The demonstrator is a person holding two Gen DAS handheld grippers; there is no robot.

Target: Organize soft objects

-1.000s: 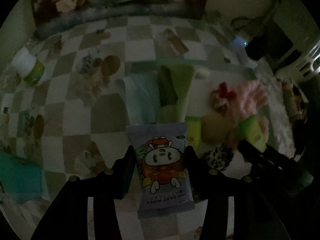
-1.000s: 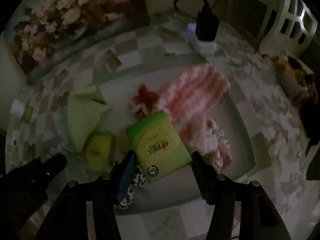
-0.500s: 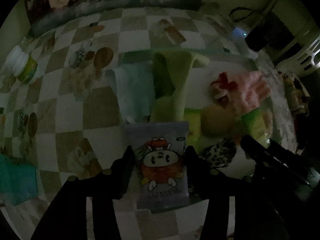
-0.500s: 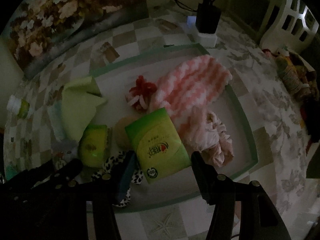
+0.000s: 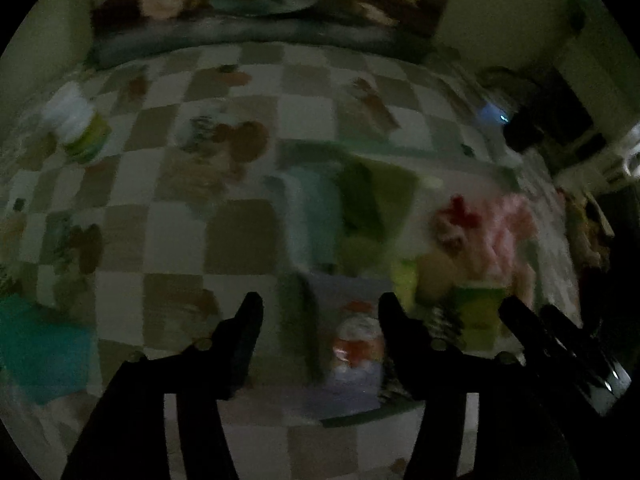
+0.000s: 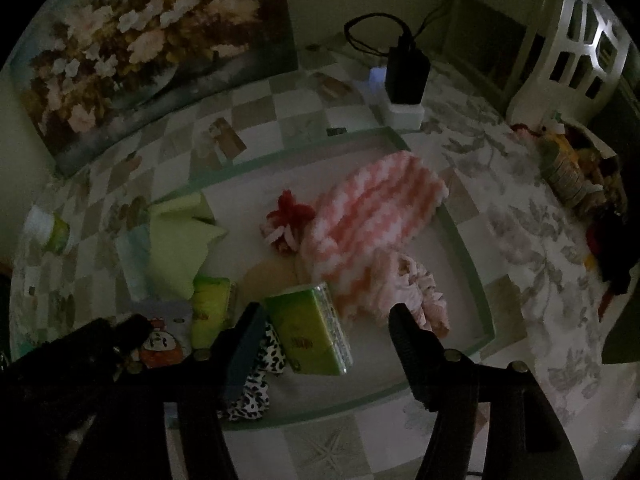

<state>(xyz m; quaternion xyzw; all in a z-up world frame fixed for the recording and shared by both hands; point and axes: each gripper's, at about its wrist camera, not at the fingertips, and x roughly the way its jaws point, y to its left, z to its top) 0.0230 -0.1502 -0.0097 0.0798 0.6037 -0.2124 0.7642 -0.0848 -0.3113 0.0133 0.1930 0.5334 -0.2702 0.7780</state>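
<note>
A shallow tray (image 6: 468,240) on the checked table holds soft things. My left gripper (image 5: 320,312) is open; the baby wipes pack (image 5: 352,344) lies in the tray between its fingers, also seen in the right wrist view (image 6: 164,340). My right gripper (image 6: 324,328) is open; the green tissue pack (image 6: 312,336) lies loose in the tray by its left finger, on a leopard-print cloth (image 6: 256,384). The tray also holds a pink striped cloth (image 6: 368,216), a pink scrunchie (image 6: 408,284), a red bow (image 6: 290,216), a green cloth (image 6: 180,240) and a green sponge (image 6: 210,308).
A white-capped bottle (image 5: 76,124) stands at the table's far left. A teal cloth (image 5: 40,344) lies at the left front. A black charger on a white power strip (image 6: 404,80) stands behind the tray. A framed flower picture (image 6: 148,40) leans on the back wall. A white basket (image 6: 580,44) is far right.
Both grippers have opened. The left let go of the wipes pack and the right let go of the tissue pack; both packs now lie in the tray. The left view is blurred by motion.
</note>
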